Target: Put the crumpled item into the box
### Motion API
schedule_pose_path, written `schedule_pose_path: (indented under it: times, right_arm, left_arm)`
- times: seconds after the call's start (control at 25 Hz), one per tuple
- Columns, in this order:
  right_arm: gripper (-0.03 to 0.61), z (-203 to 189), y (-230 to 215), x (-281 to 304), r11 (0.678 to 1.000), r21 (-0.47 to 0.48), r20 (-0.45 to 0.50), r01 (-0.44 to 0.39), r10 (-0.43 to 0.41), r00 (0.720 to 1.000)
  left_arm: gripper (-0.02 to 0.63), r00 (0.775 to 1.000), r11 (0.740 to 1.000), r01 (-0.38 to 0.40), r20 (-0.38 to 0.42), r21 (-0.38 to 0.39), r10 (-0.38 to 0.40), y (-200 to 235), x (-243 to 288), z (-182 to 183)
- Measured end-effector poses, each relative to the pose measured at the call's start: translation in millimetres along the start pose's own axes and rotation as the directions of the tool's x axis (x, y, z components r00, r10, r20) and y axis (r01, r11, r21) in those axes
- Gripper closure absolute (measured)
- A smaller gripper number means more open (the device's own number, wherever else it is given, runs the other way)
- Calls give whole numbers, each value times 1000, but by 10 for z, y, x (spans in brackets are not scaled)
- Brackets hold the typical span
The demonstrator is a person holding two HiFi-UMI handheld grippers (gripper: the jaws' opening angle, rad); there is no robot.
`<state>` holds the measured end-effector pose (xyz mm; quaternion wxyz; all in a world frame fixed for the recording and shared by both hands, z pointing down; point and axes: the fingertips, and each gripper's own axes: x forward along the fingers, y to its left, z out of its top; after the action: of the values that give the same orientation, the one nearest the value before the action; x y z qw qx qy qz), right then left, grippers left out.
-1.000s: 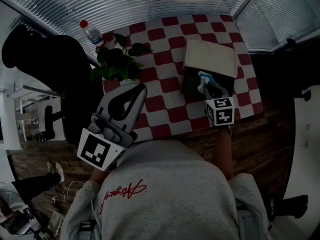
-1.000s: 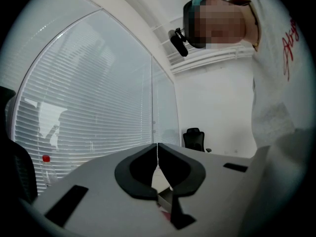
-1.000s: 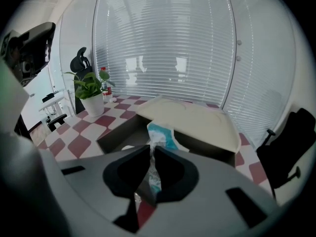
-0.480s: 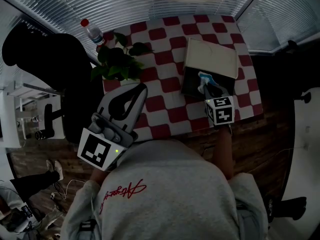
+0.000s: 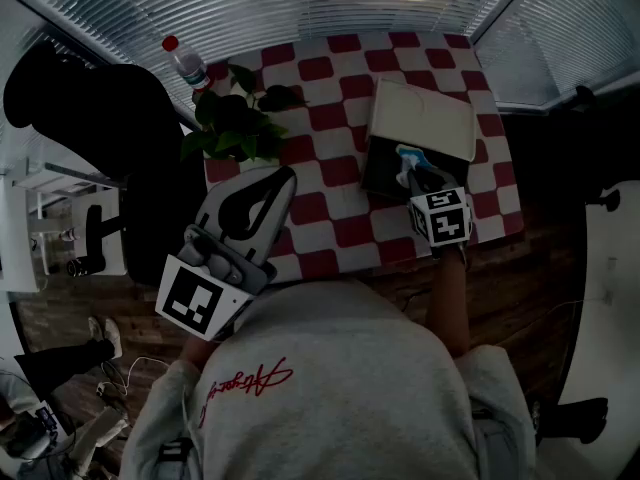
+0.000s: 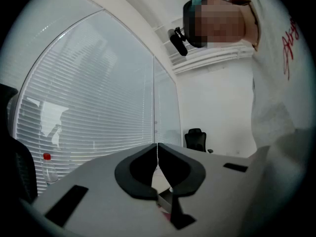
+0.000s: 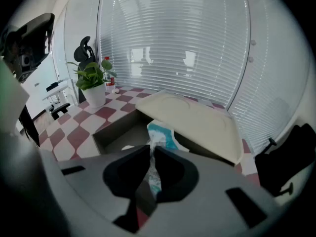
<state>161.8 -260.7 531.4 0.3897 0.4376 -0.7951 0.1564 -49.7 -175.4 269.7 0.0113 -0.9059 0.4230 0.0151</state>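
Observation:
The crumpled item (image 5: 408, 155), a teal and white wad, hangs over the open box (image 5: 380, 173) at the right side of the checkered table (image 5: 330, 118). My right gripper (image 5: 415, 176) is shut on it. In the right gripper view the crumpled item (image 7: 160, 134) sticks out past the closed right gripper (image 7: 152, 148), above the box's dark inside (image 7: 121, 135). The box's cream lid (image 5: 420, 116) stands open behind it, and in the right gripper view the lid (image 7: 195, 120) spreads to the right. My left gripper (image 5: 283, 175) is shut and empty near my body, left gripper (image 6: 157, 145) aimed at the blinds.
A potted plant (image 5: 235, 118) stands at the table's back left, with a red-capped water bottle (image 5: 186, 66) behind it. A black office chair (image 5: 90, 108) sits left of the table. Window blinds run along the far side. The table's front edge is just before my body.
The right gripper has shifted and tilted very slightly over the box with the crumpled item still in it. The left gripper has not moved.

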Motion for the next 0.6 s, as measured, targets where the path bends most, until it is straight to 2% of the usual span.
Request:
schedule_pose_path:
  times: [0.6]
  right_arm:
    - [535, -36, 0, 127, 998, -37, -76, -49, 46, 996]
  left_arm:
    - [595, 1000, 1000, -24, -6, -2, 24, 69, 33, -11]
